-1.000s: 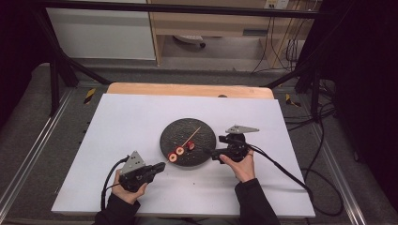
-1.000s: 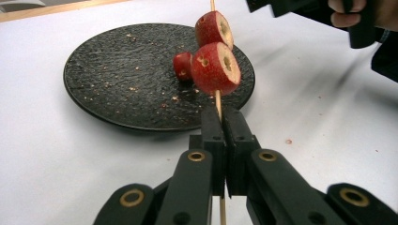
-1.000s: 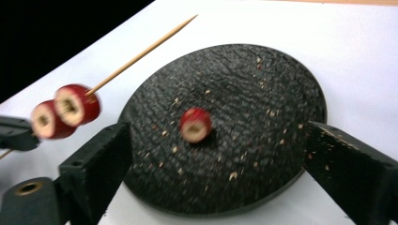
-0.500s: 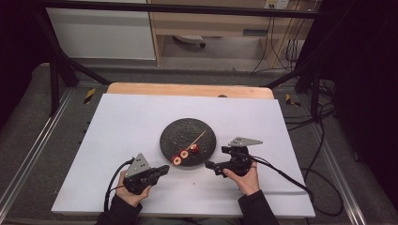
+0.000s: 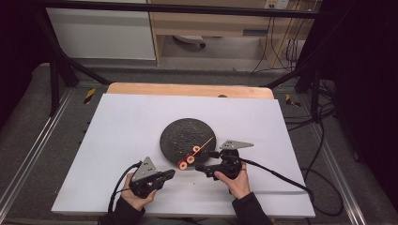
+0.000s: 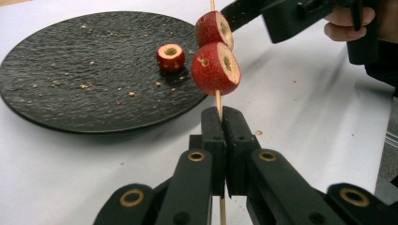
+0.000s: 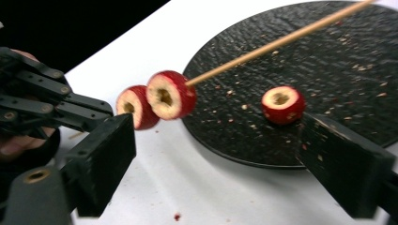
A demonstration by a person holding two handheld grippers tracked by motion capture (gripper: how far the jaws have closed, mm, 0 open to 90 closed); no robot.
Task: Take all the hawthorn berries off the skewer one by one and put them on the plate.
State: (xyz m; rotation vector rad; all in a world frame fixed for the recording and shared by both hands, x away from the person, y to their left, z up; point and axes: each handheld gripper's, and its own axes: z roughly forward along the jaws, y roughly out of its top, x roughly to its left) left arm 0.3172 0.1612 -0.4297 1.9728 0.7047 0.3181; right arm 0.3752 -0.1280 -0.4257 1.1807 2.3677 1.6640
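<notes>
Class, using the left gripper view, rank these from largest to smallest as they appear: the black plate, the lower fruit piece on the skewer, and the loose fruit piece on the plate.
1. Black plate
2. Lower fruit piece on the skewer
3. Loose fruit piece

The skewered piece sits nearer the camera, so its true size against the loose one is unsure.

I see red fruit pcs [image 6: 215, 68] w/ cream cut faces, tan skewer [image 7: 277, 46], matte black speckled plate [image 6: 70, 93], white table [image 5: 126, 122], black grippers [image 6: 220, 140].

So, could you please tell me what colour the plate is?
The plate is black with a rough, stone-like texture; the left gripper view shows it best.
</notes>
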